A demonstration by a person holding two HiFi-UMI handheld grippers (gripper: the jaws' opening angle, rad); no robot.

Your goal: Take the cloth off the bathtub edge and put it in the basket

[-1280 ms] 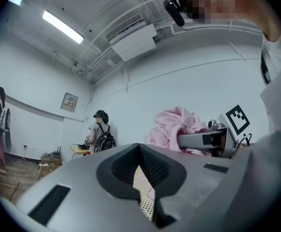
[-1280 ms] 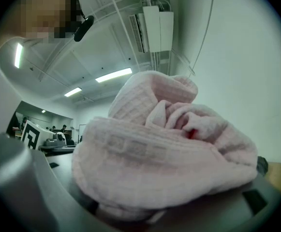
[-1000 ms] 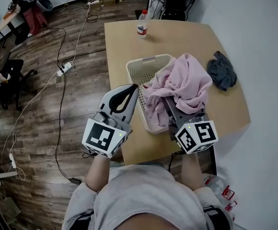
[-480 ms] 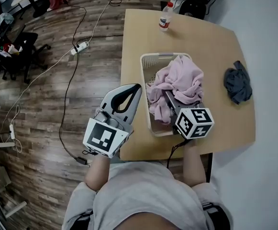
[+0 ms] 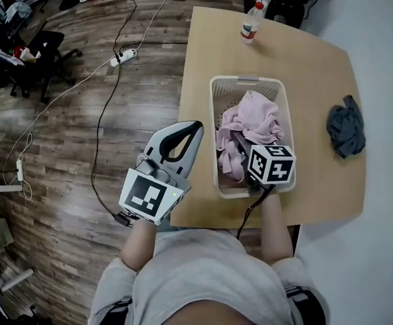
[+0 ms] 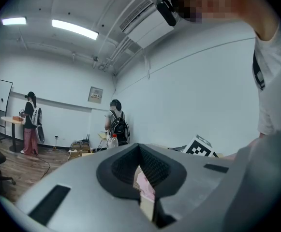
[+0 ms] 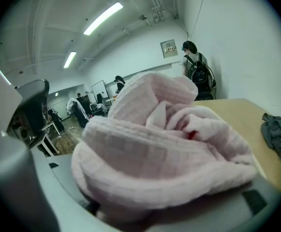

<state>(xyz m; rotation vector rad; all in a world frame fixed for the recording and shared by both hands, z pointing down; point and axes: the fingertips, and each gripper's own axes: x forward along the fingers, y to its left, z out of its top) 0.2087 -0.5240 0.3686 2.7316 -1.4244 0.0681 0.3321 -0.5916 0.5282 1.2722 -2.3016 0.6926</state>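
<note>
Pink waffle-weave cloth (image 7: 169, 153): soft, light, floppy; bunched between wide jaws of right gripper (image 5: 239, 151), probably pinched. Best hold mid-wad. White perforated plastic basket (image 5: 247, 80) beneath. Left gripper (image 5: 193, 125) closed, empty.

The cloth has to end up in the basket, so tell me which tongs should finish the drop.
Right. The right tongs grip the pink cloth down in the basket; the left tongs are shut, empty, outside it.

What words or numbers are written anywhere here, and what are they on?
No text here can be read.
Bottle label: too small to read.
Wall plaque: too blurred to read.
Black-and-white cubes: only square patterns, no letters or numbers.
</note>
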